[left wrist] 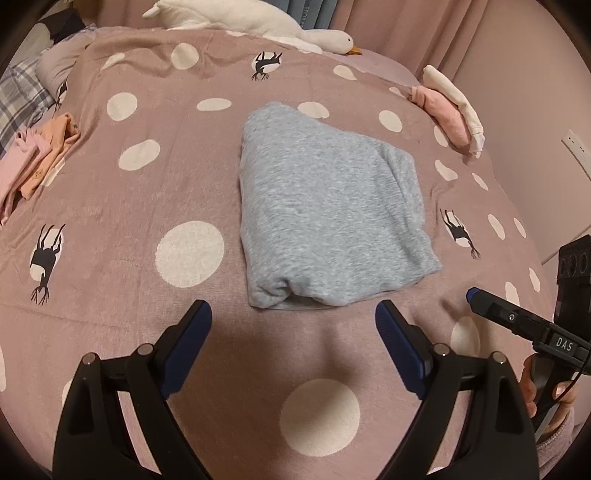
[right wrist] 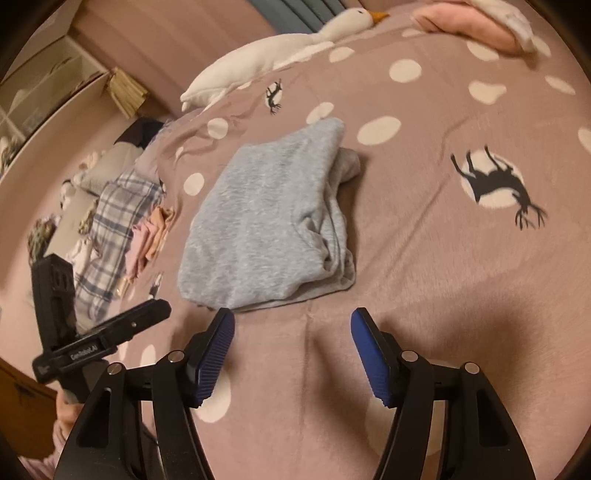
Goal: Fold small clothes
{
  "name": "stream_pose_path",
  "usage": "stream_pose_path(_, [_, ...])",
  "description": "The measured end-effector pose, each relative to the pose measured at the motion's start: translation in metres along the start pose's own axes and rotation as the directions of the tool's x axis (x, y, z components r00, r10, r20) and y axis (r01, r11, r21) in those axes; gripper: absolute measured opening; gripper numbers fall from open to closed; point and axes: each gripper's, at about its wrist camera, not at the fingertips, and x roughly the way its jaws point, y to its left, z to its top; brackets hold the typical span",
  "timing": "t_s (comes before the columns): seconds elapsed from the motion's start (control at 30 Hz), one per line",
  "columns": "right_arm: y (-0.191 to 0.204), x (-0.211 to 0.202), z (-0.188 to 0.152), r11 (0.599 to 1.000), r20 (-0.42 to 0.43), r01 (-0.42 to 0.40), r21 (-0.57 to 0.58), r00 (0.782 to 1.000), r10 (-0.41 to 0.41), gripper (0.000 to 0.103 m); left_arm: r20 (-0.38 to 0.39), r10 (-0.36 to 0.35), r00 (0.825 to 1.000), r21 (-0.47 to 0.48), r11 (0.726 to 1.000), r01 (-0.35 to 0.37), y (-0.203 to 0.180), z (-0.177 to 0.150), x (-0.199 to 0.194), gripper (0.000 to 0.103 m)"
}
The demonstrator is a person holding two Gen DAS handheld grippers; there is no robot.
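Note:
A grey garment (left wrist: 328, 206) lies folded into a compact block on the pink dotted bedspread (left wrist: 147, 288); it also shows in the right wrist view (right wrist: 266, 218), with loose layered edges on its right side. My left gripper (left wrist: 293, 314) is open and empty, just short of the garment's near edge. My right gripper (right wrist: 291, 321) is open and empty, also just short of the near edge. The right gripper shows at the right edge of the left wrist view (left wrist: 517, 317). The left gripper shows at the left of the right wrist view (right wrist: 110, 332).
A pile of pink and orange clothes (left wrist: 40, 155) lies at the left. Folded pink and white clothes (left wrist: 454, 110) lie at the far right. A white goose plush (left wrist: 258, 22) lies along the far edge. A plaid pillow (right wrist: 114, 221) sits beside the pile.

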Motion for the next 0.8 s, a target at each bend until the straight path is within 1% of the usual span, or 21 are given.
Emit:
stream_pose_path(0.17, [0.012,-0.007,-0.001,0.998,0.021,0.033,-0.049,0.999,-0.032,0.067,0.022,0.011,1.0,0.016,1.0,-0.012,-0.007,-0.002,-0.008,0.091])
stream_pose_path(0.23, [0.019,-0.01,-0.001,0.995,0.032,0.062,-0.076,0.998,-0.06,0.071,0.034,0.019,0.999,0.02,1.0,-0.02,-0.008,-0.002,-0.012,0.091])
stream_pose_path(0.4, [0.034,-0.017,0.0,0.984,0.067,0.116,-0.135,0.992,-0.108,0.075,0.062,0.044,0.997,0.024,0.999,-0.046,-0.013,-0.001,-0.023,0.092])
stream_pose_path(0.43, [0.038,-0.019,0.0,0.982,0.076,0.124,-0.142,0.991,-0.114,0.077,0.065,0.048,0.997,0.023,0.999,-0.05,-0.013,-0.001,-0.025,0.093])
stream_pose_path(0.47, [0.04,-0.02,0.0,0.981,0.083,0.13,-0.147,0.989,-0.119,0.079,0.069,0.052,0.996,0.023,0.998,-0.054,-0.013,-0.001,-0.027,0.098])
stream_pose_path(0.5, [0.043,-0.022,0.001,0.978,0.092,0.143,-0.151,0.987,-0.13,0.085,0.08,0.06,0.995,0.023,0.998,-0.062,-0.014,0.0,-0.029,0.102])
stream_pose_path(0.53, [0.044,-0.023,0.002,0.977,0.098,0.151,-0.153,0.986,-0.137,0.093,0.092,0.067,0.993,0.024,0.997,-0.07,-0.014,0.0,-0.032,0.102])
stream_pose_path(0.6, [0.047,-0.026,0.003,0.973,0.115,0.169,-0.154,0.982,-0.153,0.101,0.104,0.083,0.991,0.029,0.996,-0.087,-0.015,0.001,-0.035,0.102])
stream_pose_path(0.8, [0.059,-0.04,0.005,0.96,0.19,0.222,-0.172,0.963,-0.189,0.102,0.113,0.12,0.986,0.004,0.993,-0.122,-0.015,0.005,-0.045,0.103])
